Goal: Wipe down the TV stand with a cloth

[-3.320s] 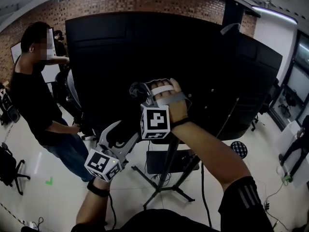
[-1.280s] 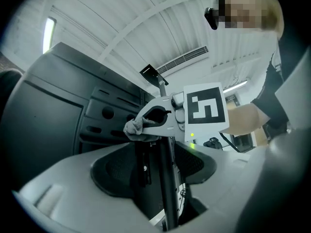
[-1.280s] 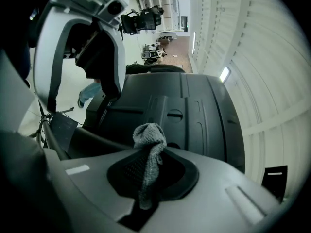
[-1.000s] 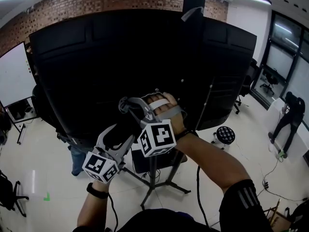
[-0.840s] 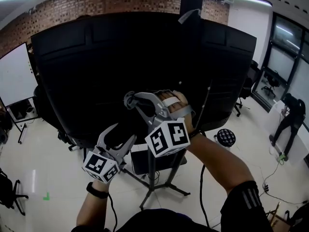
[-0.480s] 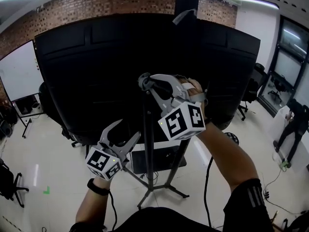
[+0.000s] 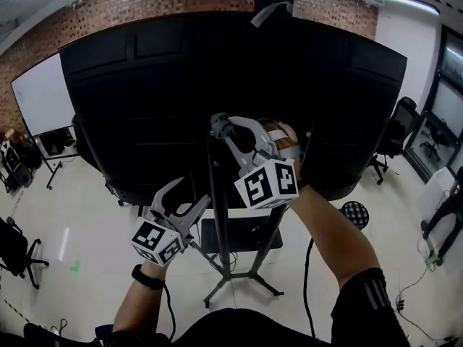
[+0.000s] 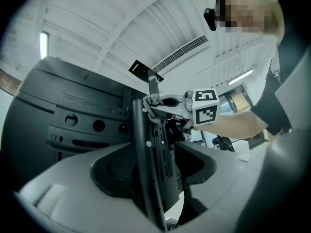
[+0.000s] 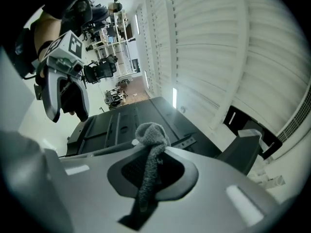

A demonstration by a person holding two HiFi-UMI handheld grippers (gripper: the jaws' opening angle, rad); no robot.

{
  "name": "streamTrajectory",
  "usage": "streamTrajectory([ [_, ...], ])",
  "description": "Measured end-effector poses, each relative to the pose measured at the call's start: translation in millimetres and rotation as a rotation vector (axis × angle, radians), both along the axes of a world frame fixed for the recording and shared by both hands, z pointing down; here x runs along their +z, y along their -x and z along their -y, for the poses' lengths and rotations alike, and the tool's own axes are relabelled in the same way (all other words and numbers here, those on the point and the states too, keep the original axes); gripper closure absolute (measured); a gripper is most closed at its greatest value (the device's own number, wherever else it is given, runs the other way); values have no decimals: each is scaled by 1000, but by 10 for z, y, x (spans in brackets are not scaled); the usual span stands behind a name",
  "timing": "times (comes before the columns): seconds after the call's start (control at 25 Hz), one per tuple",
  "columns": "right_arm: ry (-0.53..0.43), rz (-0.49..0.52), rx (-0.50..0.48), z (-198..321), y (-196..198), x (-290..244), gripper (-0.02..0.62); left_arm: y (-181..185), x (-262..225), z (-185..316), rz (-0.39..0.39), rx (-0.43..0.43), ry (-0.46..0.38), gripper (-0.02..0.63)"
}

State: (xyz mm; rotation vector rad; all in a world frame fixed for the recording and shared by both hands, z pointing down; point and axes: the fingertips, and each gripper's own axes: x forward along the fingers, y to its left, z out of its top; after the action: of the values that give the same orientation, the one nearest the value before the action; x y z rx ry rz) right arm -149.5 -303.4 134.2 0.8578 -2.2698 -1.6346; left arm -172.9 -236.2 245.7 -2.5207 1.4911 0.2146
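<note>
The TV stand's black upright pole (image 7: 219,215) rises behind the big black TV (image 7: 145,100). My right gripper (image 7: 220,126) is shut on a grey cloth (image 7: 217,129) and presses it against the pole's top, just under the TV's back. In the right gripper view the cloth (image 9: 148,164) hangs bunched between the jaws of that gripper (image 9: 150,149). My left gripper (image 7: 191,194) is lower down and open, its jaws on either side of the pole without closing on it. In the left gripper view the pole (image 8: 146,164) runs up between the jaws of that gripper (image 8: 155,178) to the cloth (image 8: 151,101).
The stand's splayed legs (image 7: 249,284) and a small black shelf (image 7: 246,236) sit below my hands. A whiteboard (image 7: 43,96) stands at the left, an office chair (image 7: 394,132) and a round stool (image 7: 354,214) at the right, and another chair (image 7: 14,248) at the far left.
My right gripper has carried the cloth up and to the right onto the pole's top. The left gripper has stayed low beside the pole. The person at the left is out of view.
</note>
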Motion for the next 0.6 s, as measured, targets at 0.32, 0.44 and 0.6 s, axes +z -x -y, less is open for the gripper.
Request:
streamTrajectory([
  [0.32,39,-15,-62,44,-52,418,575,68,204,135,-5,-99,33,330],
  [0.44,18,-54,-79,14,-45,648,575,95,256,131,-2,-141,48,330],
  [0.6,-95,-135,-98,-111,33,945,575,159,344,92,-14,-194,61,330],
])
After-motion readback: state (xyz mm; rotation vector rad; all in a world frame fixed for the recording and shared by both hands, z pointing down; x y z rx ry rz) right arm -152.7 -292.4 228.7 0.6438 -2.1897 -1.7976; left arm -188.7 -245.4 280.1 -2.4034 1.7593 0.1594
